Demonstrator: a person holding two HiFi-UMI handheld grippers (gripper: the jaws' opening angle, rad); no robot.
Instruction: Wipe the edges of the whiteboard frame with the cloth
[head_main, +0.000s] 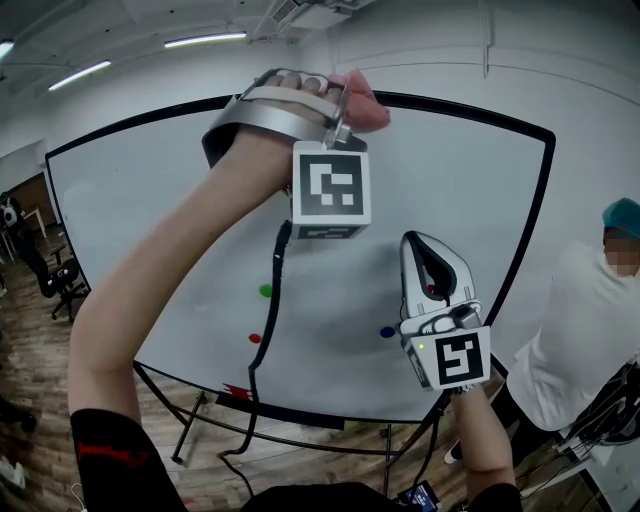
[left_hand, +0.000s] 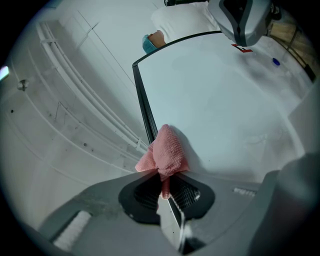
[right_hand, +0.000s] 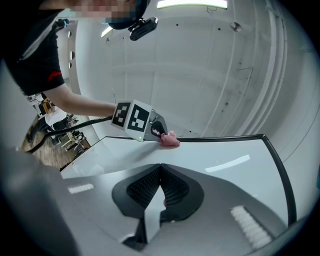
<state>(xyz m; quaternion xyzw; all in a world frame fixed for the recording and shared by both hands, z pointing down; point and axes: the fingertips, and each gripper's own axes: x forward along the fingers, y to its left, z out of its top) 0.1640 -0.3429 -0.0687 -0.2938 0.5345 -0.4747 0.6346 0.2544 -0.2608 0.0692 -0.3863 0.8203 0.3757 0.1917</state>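
Observation:
The whiteboard (head_main: 180, 220) has a black frame (head_main: 460, 108). My left gripper (head_main: 345, 95) is raised to the frame's top edge and is shut on a pink cloth (head_main: 365, 103). In the left gripper view the bunched cloth (left_hand: 167, 150) lies against the black frame strip (left_hand: 142, 107), with the left gripper (left_hand: 164, 176) clamped on its lower end. My right gripper (head_main: 425, 242) hovers lower, near the board's right part, shut and empty. From the right gripper view, the right gripper (right_hand: 161, 169) looks across the board towards the cloth (right_hand: 169, 140) on the top frame (right_hand: 225, 138).
Green (head_main: 265, 291), red (head_main: 255, 338) and blue (head_main: 387, 332) magnets sit on the board. A black cable (head_main: 262, 340) hangs from the left gripper. A person in a white shirt (head_main: 590, 340) stands at the board's right. An office chair (head_main: 60, 280) is at the left.

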